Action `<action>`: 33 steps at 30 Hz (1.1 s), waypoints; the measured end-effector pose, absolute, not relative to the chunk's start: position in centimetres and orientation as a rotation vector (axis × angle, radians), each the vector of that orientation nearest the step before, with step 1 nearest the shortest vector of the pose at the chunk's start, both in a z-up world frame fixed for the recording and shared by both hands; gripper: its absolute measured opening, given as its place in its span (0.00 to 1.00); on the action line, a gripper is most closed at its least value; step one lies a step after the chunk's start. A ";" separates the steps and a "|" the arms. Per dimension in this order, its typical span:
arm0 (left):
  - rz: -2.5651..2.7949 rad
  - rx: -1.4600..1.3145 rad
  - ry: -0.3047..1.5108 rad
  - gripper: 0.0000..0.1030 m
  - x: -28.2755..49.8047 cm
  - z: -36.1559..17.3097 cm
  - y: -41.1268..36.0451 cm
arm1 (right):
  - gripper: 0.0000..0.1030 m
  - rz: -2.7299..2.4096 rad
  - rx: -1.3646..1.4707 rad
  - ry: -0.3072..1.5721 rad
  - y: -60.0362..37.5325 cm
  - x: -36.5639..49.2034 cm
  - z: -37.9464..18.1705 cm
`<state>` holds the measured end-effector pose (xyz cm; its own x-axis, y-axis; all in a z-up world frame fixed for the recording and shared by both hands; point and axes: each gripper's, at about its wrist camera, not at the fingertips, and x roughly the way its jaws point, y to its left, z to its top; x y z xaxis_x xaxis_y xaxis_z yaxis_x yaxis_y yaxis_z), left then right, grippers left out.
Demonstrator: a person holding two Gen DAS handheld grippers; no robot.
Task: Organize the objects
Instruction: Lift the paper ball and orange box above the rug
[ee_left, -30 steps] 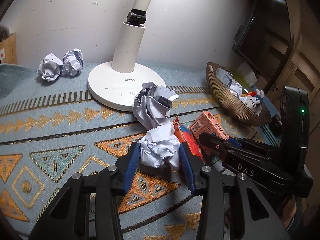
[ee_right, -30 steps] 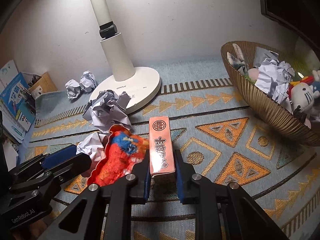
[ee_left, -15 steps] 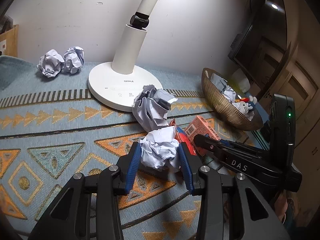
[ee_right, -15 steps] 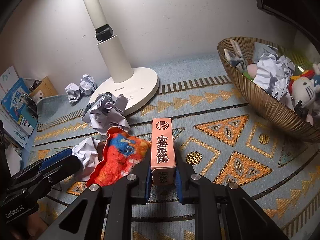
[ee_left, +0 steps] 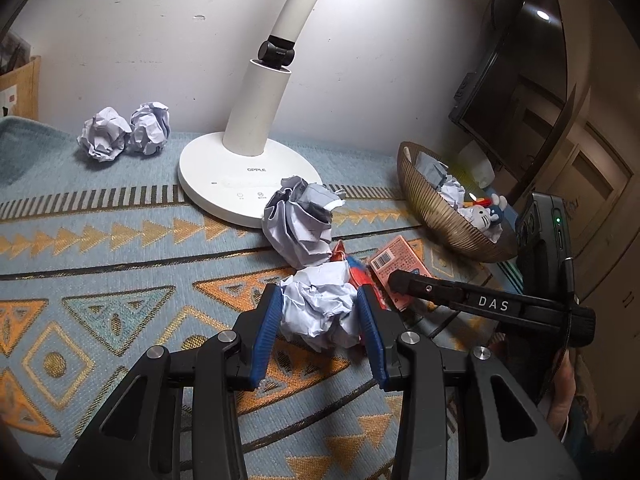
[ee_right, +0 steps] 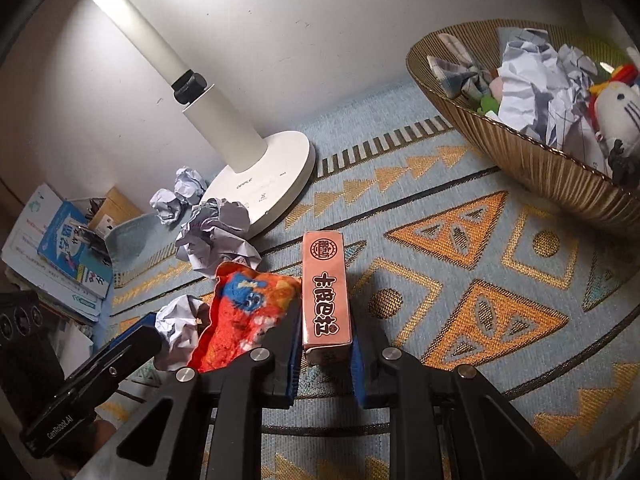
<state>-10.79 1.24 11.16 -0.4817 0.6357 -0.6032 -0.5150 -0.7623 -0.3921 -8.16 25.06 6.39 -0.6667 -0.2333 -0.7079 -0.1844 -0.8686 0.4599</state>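
- Pink carton (ee_right: 326, 296): clamped at its near end between the blue pads of the right hand-held gripper (ee_right: 325, 354); jaws narrow, closed on it. Long axis runs straight out along the fingers, away from the camera.
- Crumpled paper ball (ee_left: 318, 310): squeezed between the pads of the left hand-held gripper (ee_left: 318, 328); jaws moderately narrow, closed on the paper, low over the patterned cloth (ee_left: 100, 260) on the bench.
- Red snack bag (ee_right: 240, 312): lies between the two grippers, just beside the carton.
- Larger paper wad (ee_left: 298, 218): loose, touching the lamp base (ee_left: 240, 176).
- Two more paper balls (ee_left: 124, 132): loose, near the wall.
- Wicker basket (ee_right: 520, 160): far right, already holding paper and plush toys. It lies ahead and to the right of the carton; the right hand is nearer, so that drop likely comes first.
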 end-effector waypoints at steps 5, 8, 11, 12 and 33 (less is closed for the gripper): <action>2.211 -1.021 -0.212 0.35 -11.0 10.9 1.2 | 0.18 -2.752 1.257 -0.761 24.6 -8.1 6.8; 2.169 -1.101 -0.232 0.49 -11.5 10.1 1.3 | 0.18 -2.757 1.268 -0.744 24.4 -8.2 6.8; 2.157 -1.147 -0.255 0.51 -12.0 9.5 1.3 | 0.19 -2.736 1.280 -0.773 24.7 -8.4 6.5; 2.156 -1.157 -0.259 0.51 -12.2 9.3 1.4 | 0.19 -2.728 1.284 -0.778 24.7 -8.5 6.4; 2.278 -1.049 -0.281 0.36 -2.2 13.5 -2.7 | 0.18 -2.514 1.145 -0.834 20.8 1.7 9.7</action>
